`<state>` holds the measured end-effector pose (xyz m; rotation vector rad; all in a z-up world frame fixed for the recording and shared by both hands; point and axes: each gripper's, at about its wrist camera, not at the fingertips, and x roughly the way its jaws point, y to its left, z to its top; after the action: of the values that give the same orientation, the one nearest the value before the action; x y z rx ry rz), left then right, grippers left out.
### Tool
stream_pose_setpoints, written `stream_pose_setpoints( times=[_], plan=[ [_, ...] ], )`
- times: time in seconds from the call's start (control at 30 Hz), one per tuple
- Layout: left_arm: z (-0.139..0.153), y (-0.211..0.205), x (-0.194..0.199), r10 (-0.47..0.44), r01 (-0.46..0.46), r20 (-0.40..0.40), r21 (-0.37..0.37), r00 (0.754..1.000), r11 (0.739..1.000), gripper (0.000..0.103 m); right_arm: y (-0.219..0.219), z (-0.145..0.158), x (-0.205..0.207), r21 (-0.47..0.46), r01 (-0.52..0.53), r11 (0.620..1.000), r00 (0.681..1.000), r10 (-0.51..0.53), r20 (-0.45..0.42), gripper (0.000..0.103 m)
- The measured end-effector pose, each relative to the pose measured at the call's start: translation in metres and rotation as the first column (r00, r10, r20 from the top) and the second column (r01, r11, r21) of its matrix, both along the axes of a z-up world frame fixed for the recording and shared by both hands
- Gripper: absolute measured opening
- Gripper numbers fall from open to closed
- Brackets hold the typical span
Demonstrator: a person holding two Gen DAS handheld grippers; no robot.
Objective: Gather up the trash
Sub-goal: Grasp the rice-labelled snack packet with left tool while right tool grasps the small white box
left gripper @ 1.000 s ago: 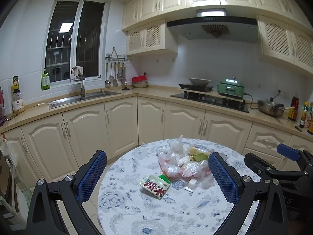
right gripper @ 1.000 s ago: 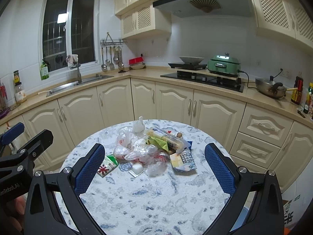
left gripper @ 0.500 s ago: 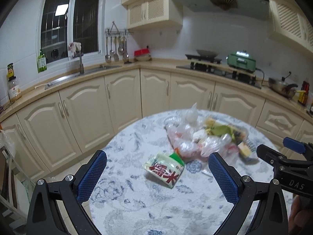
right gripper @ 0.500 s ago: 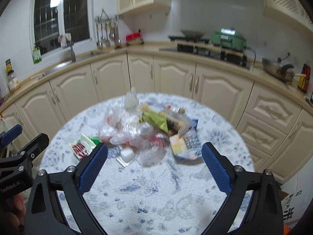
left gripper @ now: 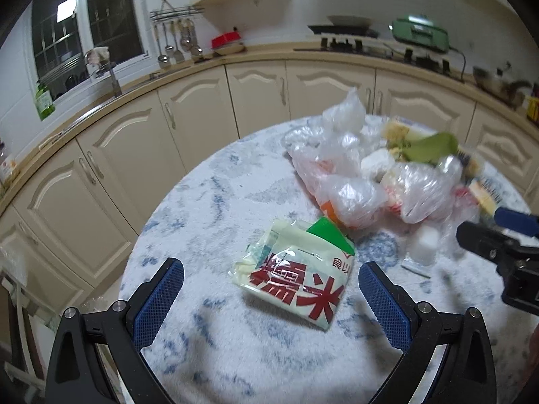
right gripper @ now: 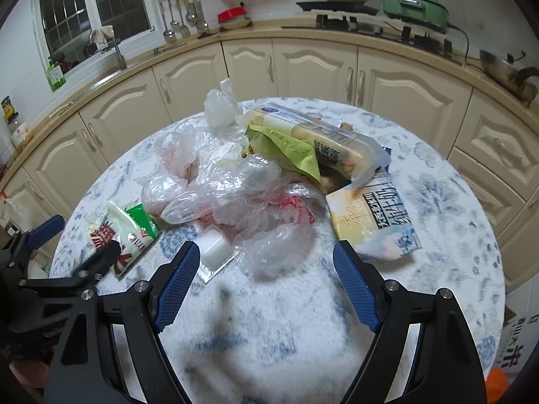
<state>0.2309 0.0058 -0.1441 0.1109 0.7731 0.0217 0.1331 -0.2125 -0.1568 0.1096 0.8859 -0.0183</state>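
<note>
trash [right gripper: 235,181] lay heaped mid-worktop [right gripper: 438,235]. left gripper [left gripper: 269,289] stood apart and empty, bracketing the rice packet [left gripper: 296,269] beside the heap. right gripper [right gripper: 266,269] was closing, empty, near the clear bag [right gripper: 276,245]. advice: seat pads on film before lifting.

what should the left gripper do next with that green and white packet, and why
Probably ease the left gripper down and forward until its open fingers straddle the green and white packet, then close. The packet lies flat on the table, apart from the pile of plastic bags, right ahead between the fingers, and nothing is held yet.
</note>
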Motion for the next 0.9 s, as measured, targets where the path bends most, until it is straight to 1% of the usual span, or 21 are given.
stream_pose_setpoints(
  times=[0.03, 0.07, 0.1, 0.13, 0.2, 0.23, 0.27, 0.33, 0.4, 0.5, 0.57, 0.67, 0.77, 0.83, 0.87, 0.9],
  plan=[
    [-0.006, -0.002, 0.007, -0.008, 0.008, -0.015, 0.012, 1.000, 1.000, 0.102, 0.000, -0.002, 0.003, 0.002, 0.000, 1.000, 1.000, 0.000, -0.007, 0.080],
    [-0.013, -0.004, 0.016, -0.021, 0.022, -0.048, 0.012, 0.999, 1.000, 0.102, 0.000, -0.004, 0.006, 0.008, 0.002, 1.000, 1.000, -0.002, -0.015, 0.079],
    [-0.018, -0.004, 0.023, -0.045, 0.045, -0.085, -0.012, 0.995, 0.999, 0.100, -0.001, -0.006, 0.009, 0.013, 0.006, 1.000, 1.000, -0.006, -0.024, 0.077],
    [-0.021, -0.005, 0.026, -0.060, 0.057, -0.099, -0.033, 0.993, 0.998, 0.098, -0.003, -0.009, 0.012, 0.017, 0.014, 1.000, 0.999, -0.014, -0.033, 0.074],
    [-0.025, 0.000, 0.033, -0.077, 0.067, -0.121, -0.081, 0.990, 0.994, 0.085, -0.008, -0.010, 0.017, 0.039, 0.028, 0.999, 0.999, -0.026, -0.045, 0.072],
    [-0.027, 0.004, 0.037, -0.090, 0.073, -0.131, -0.124, 0.987, 0.990, 0.083, -0.010, -0.011, 0.019, 0.057, 0.030, 0.998, 0.999, -0.027, -0.046, 0.071],
    [-0.027, 0.006, 0.039, -0.090, 0.072, -0.130, -0.135, 0.987, 0.988, 0.081, -0.011, -0.011, 0.020, 0.069, 0.027, 0.997, 0.999, -0.024, -0.044, 0.071],
    [-0.027, 0.007, 0.042, -0.098, 0.082, -0.126, -0.133, 0.987, 0.988, 0.074, -0.010, -0.009, 0.019, 0.084, 0.013, 0.996, 0.999, -0.010, -0.037, 0.071],
    [-0.027, 0.008, 0.041, -0.103, 0.086, -0.123, -0.138, 0.987, 0.987, 0.073, -0.005, -0.006, 0.015, 0.095, -0.005, 0.995, 0.999, 0.008, -0.034, 0.071],
    [-0.026, 0.015, 0.036, -0.112, 0.091, -0.115, -0.171, 0.987, 0.981, 0.069, 0.002, -0.007, 0.007, 0.121, -0.021, 0.992, 0.999, 0.026, -0.036, 0.071],
    [-0.025, 0.019, 0.032, -0.114, 0.092, -0.111, -0.189, 0.987, 0.978, 0.067, 0.006, -0.010, 0.002, 0.148, -0.025, 0.989, 0.999, 0.032, -0.044, 0.071],
    [-0.024, 0.021, 0.026, -0.115, 0.091, -0.108, -0.199, 0.987, 0.976, 0.065, 0.015, -0.016, -0.001, 0.155, -0.034, 0.987, 0.997, 0.043, -0.057, 0.071],
    [-0.022, 0.026, 0.019, -0.107, 0.082, -0.107, -0.209, 0.989, 0.974, 0.063, 0.025, -0.021, 0.001, 0.151, -0.048, 0.987, 0.996, 0.059, -0.069, 0.067],
    [-0.021, 0.027, 0.016, -0.103, 0.077, -0.109, -0.216, 0.989, 0.973, 0.062, 0.030, -0.022, 0.004, 0.147, -0.059, 0.987, 0.996, 0.069, -0.064, 0.063],
    [-0.020, 0.027, 0.015, -0.100, 0.074, -0.110, -0.215, 0.989, 0.974, 0.062, 0.034, -0.023, 0.007, 0.135, -0.061, 0.989, 0.996, 0.070, -0.064, 0.062],
    [-0.020, 0.027, 0.015, -0.094, 0.069, -0.111, -0.207, 0.989, 0.976, 0.064, 0.035, -0.023, 0.009, 0.128, -0.061, 0.990, 0.996, 0.069, -0.062, 0.059]
  ],
)
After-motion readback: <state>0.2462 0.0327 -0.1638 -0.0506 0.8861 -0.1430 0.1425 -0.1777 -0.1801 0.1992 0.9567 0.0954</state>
